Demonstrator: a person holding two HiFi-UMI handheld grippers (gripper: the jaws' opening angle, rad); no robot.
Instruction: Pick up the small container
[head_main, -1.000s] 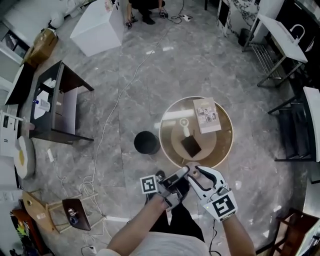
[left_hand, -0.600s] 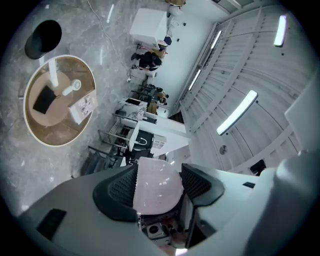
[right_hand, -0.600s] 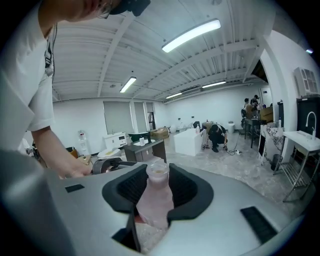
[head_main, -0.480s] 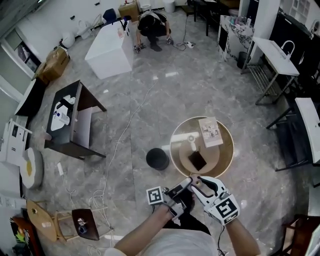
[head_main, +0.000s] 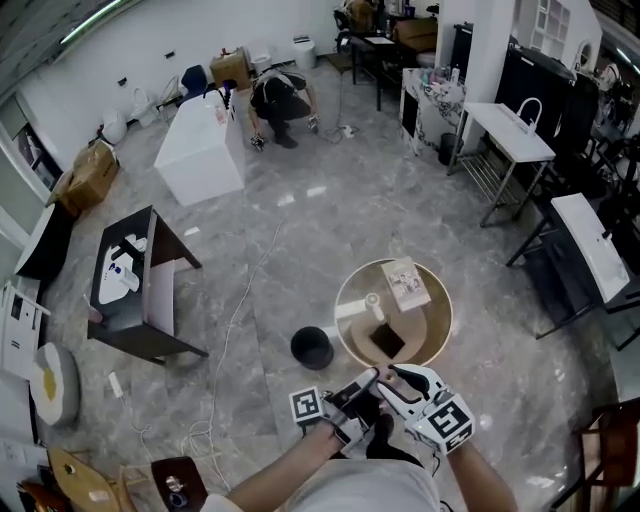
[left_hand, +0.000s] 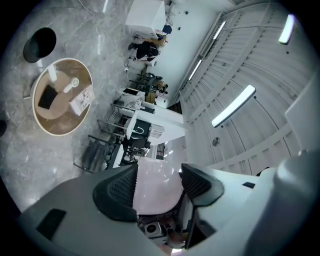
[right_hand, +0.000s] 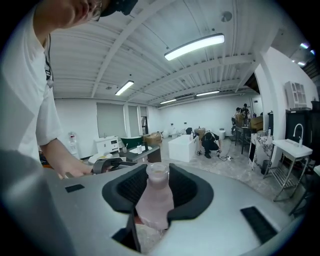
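Here the left gripper (left_hand: 159, 184) and right gripper (right_hand: 159, 182) both have jaws clamped on the small container (right_hand: 155, 205) between them.

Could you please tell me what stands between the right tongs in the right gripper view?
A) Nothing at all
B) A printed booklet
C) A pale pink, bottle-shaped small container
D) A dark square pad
C: in the right gripper view the small container, pale pink with its narrow neck pointing up, stands between the two dark pads of the right tongs, which press on its sides.
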